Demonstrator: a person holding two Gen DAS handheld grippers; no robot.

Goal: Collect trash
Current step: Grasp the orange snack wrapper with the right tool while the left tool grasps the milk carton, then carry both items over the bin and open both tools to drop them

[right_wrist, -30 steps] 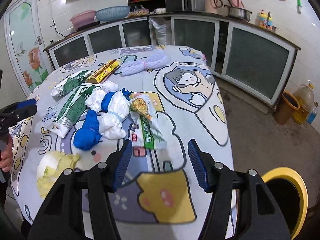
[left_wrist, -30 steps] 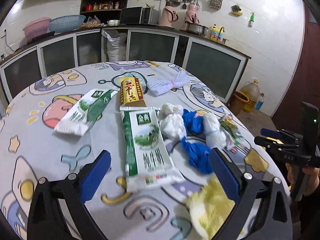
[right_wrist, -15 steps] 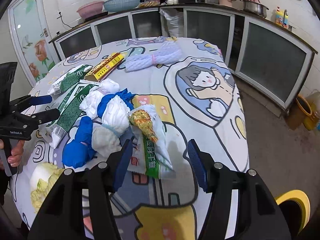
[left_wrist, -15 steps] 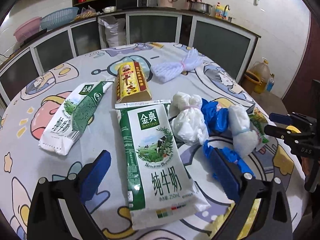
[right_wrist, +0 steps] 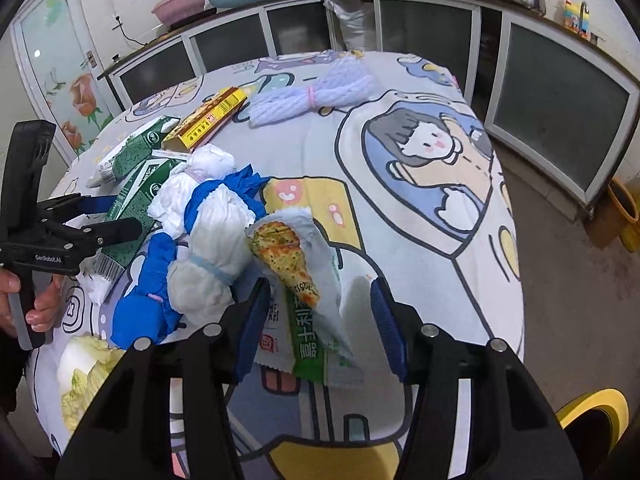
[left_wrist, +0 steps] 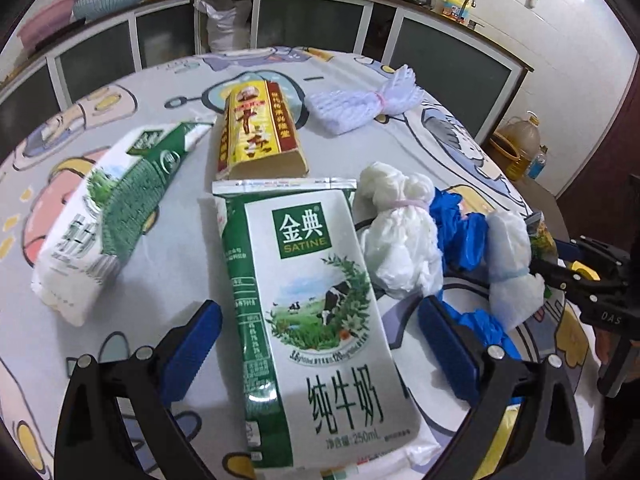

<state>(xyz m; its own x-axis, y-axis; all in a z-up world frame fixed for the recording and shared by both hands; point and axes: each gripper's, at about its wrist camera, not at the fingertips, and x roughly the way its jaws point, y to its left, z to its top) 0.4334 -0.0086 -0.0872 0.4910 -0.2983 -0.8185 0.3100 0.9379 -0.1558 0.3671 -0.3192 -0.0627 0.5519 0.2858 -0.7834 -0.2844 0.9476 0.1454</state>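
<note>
My left claw [left_wrist: 316,350] is spread wide around the flat milk carton [left_wrist: 316,304] on the tabletop [left_wrist: 168,248], so I'd close low across its width. My right claw [right_wrist: 320,316], equally wide, brackets the snack wrapper [right_wrist: 304,276]; I'd pinch its raised fold, missing the knotted bags [right_wrist: 208,256] beyond.
</note>
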